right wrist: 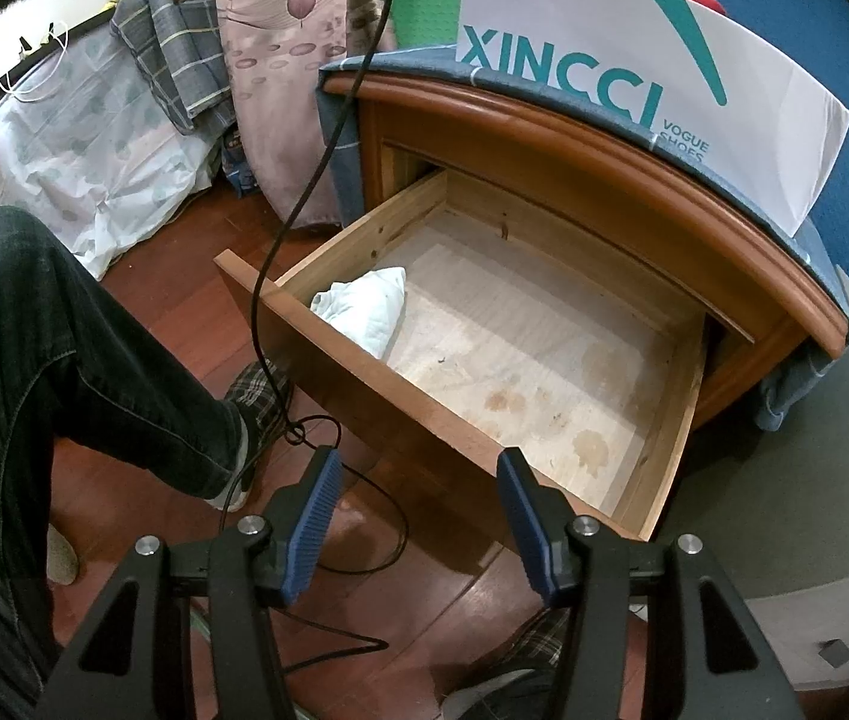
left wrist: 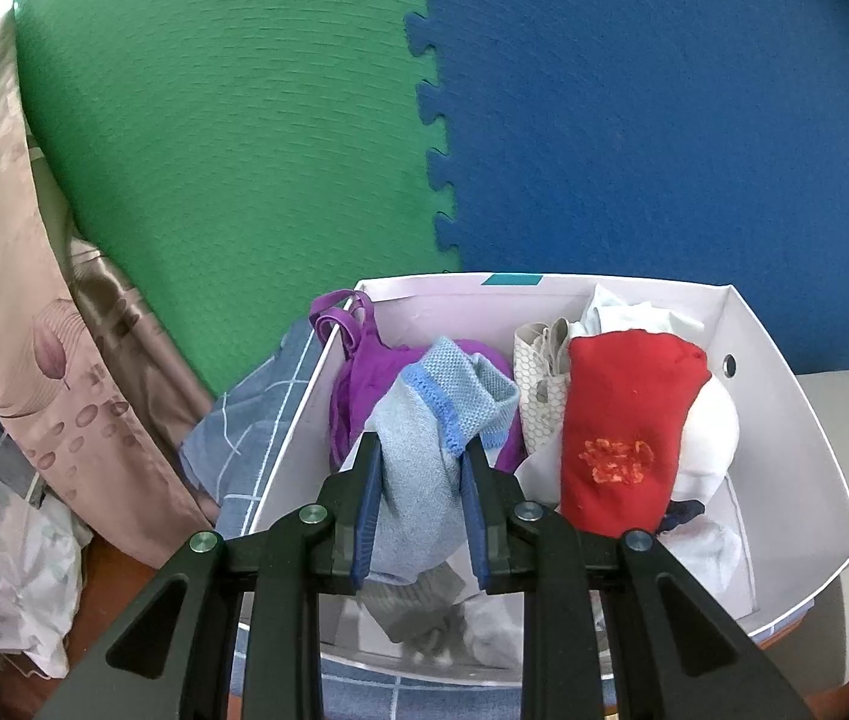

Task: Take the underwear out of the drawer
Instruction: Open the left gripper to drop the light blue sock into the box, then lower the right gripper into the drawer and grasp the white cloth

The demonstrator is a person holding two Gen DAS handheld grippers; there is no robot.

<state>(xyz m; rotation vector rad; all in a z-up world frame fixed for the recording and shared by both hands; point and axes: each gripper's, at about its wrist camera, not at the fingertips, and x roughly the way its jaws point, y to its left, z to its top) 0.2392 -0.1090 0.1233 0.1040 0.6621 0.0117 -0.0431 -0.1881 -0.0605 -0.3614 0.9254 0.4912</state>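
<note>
My left gripper is shut on light blue underwear and holds it over a white shoe box. The box holds a purple bra, a red garment and white pieces. In the right wrist view the wooden drawer of a nightstand stands pulled open. One pale blue-white folded garment lies in its left corner. My right gripper is open and empty, above the drawer's front edge.
The shoe box stands on the cloth-covered nightstand top. A green mat and a blue mat hang behind. A person's leg and a black cable are left of the drawer. Bedding lies on the floor.
</note>
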